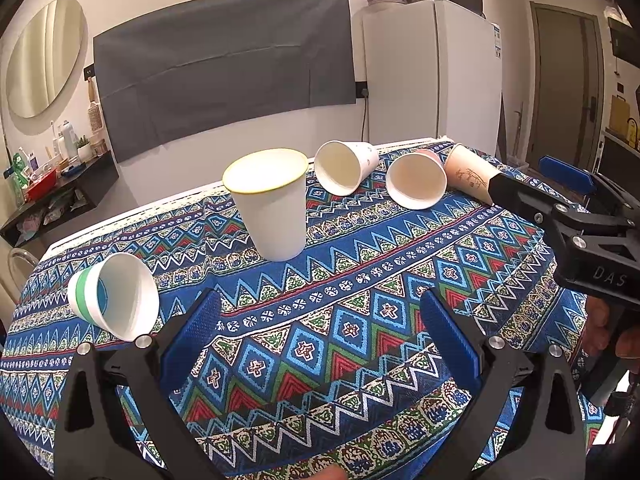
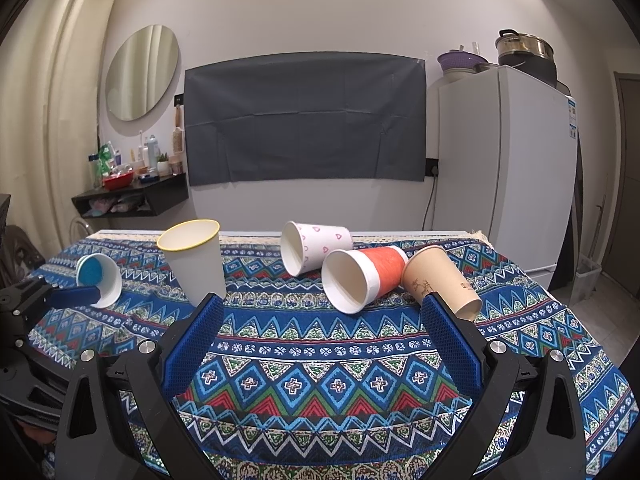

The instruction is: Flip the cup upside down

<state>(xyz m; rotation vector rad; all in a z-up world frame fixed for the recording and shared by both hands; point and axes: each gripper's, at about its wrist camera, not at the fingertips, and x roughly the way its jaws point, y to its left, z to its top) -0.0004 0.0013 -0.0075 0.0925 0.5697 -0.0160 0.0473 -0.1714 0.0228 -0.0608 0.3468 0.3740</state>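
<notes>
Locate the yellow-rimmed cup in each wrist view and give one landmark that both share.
Left wrist: yellow-rimmed cup stands upright at upper centre.
Right wrist: it stands upright at centre left, beyond the left blue pad.
Shared landmark: the white fridge behind the table.

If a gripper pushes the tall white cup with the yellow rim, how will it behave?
The yellow-rimmed cup looks like thin paper and empty, so probably light and easily crushed. It stands upright on its narrow base on the soft tablecloth, so a high push would likely tip it.

The left tool's finger (image 2: 74, 297) hides part of the green-banded cup (image 2: 99, 280).
</notes>
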